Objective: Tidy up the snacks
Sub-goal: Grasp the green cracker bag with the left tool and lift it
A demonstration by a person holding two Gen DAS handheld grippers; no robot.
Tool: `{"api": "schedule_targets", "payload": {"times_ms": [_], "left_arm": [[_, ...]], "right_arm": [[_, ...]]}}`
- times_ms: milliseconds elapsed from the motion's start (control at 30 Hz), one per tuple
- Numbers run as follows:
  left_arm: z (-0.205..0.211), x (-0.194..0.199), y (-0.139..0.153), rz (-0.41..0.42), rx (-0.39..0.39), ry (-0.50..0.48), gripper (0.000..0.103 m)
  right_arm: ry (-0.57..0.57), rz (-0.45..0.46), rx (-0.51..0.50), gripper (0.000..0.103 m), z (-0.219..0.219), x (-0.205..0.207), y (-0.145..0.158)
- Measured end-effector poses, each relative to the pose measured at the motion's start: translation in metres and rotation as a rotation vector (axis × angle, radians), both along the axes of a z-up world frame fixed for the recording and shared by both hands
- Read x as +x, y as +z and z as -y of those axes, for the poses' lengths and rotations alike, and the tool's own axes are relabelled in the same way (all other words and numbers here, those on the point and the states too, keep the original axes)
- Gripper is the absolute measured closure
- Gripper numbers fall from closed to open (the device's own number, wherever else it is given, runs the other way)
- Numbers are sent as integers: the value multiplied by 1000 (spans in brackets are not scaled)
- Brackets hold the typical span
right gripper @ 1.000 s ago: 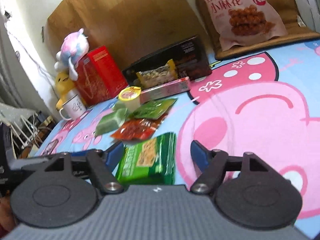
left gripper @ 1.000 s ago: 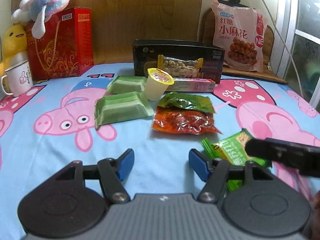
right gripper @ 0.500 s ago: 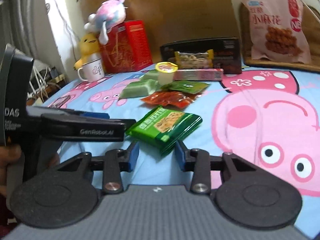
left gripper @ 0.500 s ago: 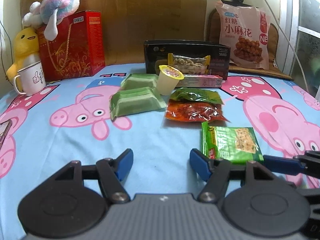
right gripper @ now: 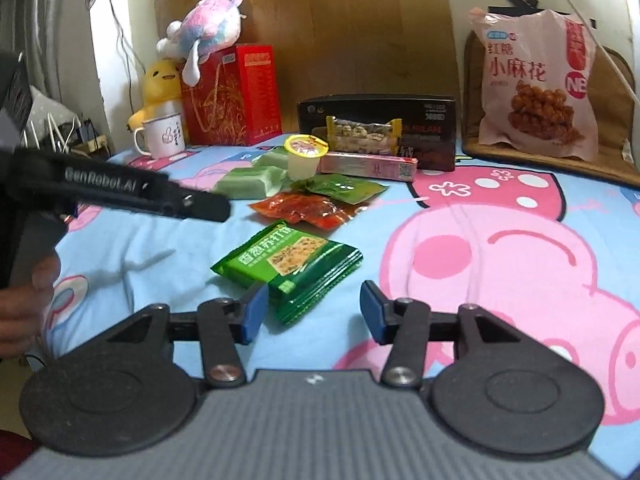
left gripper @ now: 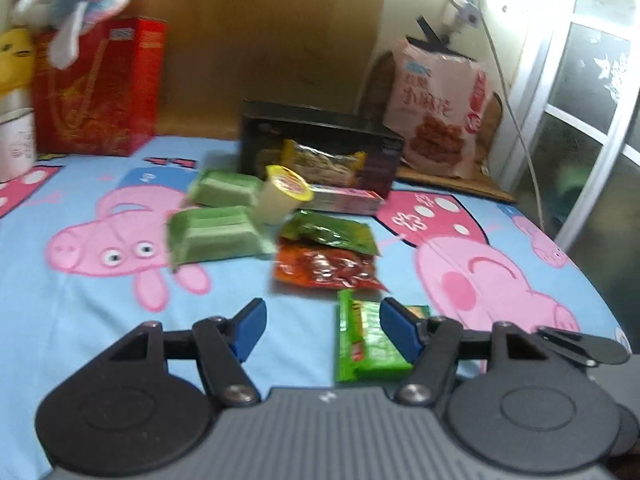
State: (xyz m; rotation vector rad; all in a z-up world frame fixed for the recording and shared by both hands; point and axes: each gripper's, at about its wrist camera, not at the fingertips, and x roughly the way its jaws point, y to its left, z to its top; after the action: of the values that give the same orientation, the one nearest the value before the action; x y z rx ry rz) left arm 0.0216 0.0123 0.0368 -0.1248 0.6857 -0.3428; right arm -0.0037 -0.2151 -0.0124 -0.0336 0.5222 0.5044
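A green cracker packet (right gripper: 288,266) lies flat on the blue cartoon sheet, just ahead of my right gripper (right gripper: 314,312), which is open and empty. It also shows in the left wrist view (left gripper: 364,340), beside the right finger of my open, empty left gripper (left gripper: 322,330). Further back lie a red snack pouch (right gripper: 306,210), a green pouch (right gripper: 342,188), two pale green packs (left gripper: 216,232), a yellow-lidded jelly cup (right gripper: 305,156), a pink bar (right gripper: 368,166) and a black box (right gripper: 378,130) with a nut packet (right gripper: 362,136) leaning on it.
A big pink snack bag (right gripper: 538,88) leans at the back right. A red gift box (right gripper: 232,96), plush toys (right gripper: 204,34) and a white mug (right gripper: 162,136) stand at the back left. The left gripper's body (right gripper: 120,192) reaches in from the left.
My right gripper has opened wider and let go of the green cracker packet, which now lies on the sheet. The left gripper has shifted left and its view is blurred.
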Motion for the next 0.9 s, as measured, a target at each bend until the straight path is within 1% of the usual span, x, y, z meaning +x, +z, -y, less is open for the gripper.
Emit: {"api": "schedule_targets", "payload": {"times_ms": [33,67,133,167,233,267,300,400,533,667,733,800,900], "left_arm": [[5,4,-2,-9,9,-6,39],[8,8,-5,-20,13,-15,40],[15,13,-11,-51,0,-42,42],[18,16,-16,-78,-15,-62,50],[19,15,-21,-90,-53,-85,55],[19,13,-21,-92,-65,-103,62],[18,9,-20,-92,-66,-104,62],[12,-1,-19,-84,-60,-94,64],[-9,-21,-20,-71,-81,-73,64],[-38,-38,-24,-76,-140,-24,64],[-50,-42,-25,-86,-165,3,64],[-57,-45,-25,-85,-167,19,64],[-60,-45,-25,-86,-177,31,65]], "right_arm": [[5,-1,-13,48,-2,2,0],[9,-3,-23,45,-4,4,0],[24,-11,-35,43,-7,7,-1],[38,-20,-41,43,-8,9,-2],[62,-10,-66,43,-14,8,-4],[80,-5,-77,49,-18,7,-3],[92,0,-83,56,-21,5,-3],[111,32,-123,59,-32,0,-2],[171,27,-106,60,-40,-7,-2],[244,47,-112,59,-55,-17,-3],[278,61,-118,59,-63,-19,-4],[302,75,-126,59,-70,-21,-5],[309,73,-109,60,-71,-18,-5]]}}
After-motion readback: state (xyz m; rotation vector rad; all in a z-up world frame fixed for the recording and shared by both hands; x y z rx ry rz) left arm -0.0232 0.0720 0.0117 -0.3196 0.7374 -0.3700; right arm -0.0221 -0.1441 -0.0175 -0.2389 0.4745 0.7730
